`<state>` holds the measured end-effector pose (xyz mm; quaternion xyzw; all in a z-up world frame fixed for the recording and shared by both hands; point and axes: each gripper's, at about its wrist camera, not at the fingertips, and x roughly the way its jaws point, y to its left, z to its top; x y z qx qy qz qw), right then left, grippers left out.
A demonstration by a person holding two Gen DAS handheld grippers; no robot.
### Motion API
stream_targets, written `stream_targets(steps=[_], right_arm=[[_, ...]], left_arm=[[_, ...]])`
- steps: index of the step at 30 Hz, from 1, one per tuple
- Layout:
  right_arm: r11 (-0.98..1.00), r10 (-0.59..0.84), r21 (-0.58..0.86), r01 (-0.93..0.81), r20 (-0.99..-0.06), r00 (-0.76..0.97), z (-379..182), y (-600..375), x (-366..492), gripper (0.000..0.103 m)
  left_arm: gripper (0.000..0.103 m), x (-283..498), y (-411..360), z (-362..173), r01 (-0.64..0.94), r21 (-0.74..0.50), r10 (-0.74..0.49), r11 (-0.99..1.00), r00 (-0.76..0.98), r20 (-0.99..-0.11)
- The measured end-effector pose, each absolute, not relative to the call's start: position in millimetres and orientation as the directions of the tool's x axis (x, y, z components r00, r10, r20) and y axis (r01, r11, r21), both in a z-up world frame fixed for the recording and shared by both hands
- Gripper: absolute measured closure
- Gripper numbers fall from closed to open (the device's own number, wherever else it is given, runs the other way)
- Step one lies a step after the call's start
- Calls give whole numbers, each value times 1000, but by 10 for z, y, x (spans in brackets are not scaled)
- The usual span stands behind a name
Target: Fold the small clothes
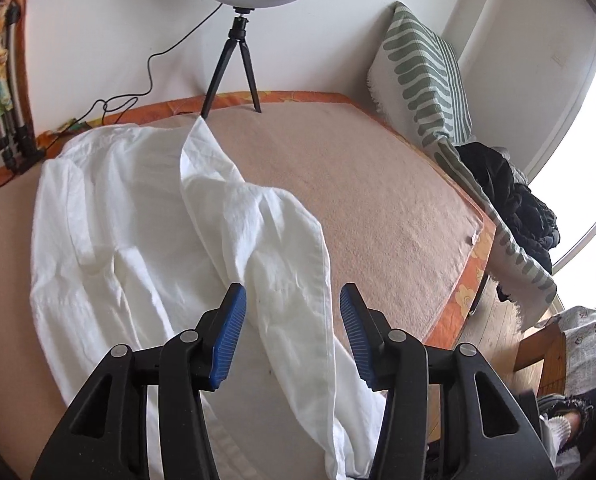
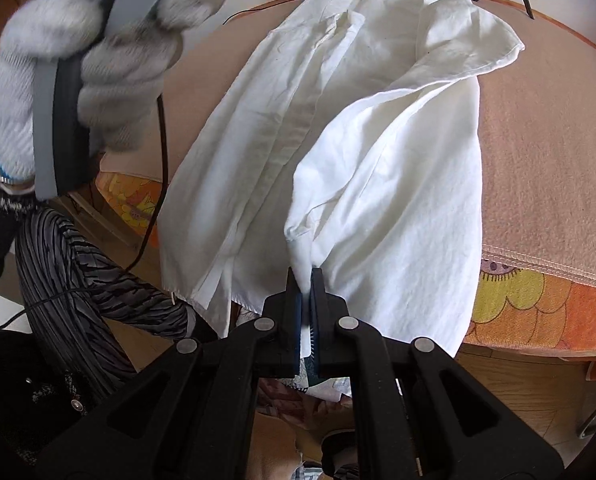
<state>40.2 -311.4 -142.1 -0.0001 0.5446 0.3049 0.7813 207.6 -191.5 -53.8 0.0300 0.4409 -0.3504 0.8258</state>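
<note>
Shirt [image 2: 338, 128] lies lengthwise from near tabletop [image 2: 546, 128] edge to far edge; right gripper [image 2: 307, 284] clamped on its near hem; left gripper [image 1: 292, 300] wide apart, empty, above it.

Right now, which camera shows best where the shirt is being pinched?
The right wrist view. There the right gripper is shut on a bunched fold of the shirt near the table edge. The left wrist view shows the shirt spread out under the open left gripper, but not the pinch.
</note>
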Motion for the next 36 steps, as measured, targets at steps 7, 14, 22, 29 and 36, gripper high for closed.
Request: stream_targets(steps=[7,14,22,29,36], right_arm=[[820,416,228,-525,-867,273,-1431,-2992,279,99],[806,413,212,-552,-870,268,-1405,-2959,283,99],[802,409,199,-563,-870,275,-1390,-2934,278,99],[811,401,193,-553,-870,285,-1383,-2890,251,99],[827,386,187,-531,-874,294,-1377,-2870,241,99]], left_arm=[[39,2741,-2780,-654,621,-118,-396,775,331,-856],[39,2981,-3364,-1205,622,115,-114,775,315,-942],[40,3034,-3374,-1444,604,168,-50,779,328,-943],[94,3069,-3052,-1193,603,89,-167,793,355,-920],[96,3116,-2404,-667,541,-101,-359,835,395,-845]])
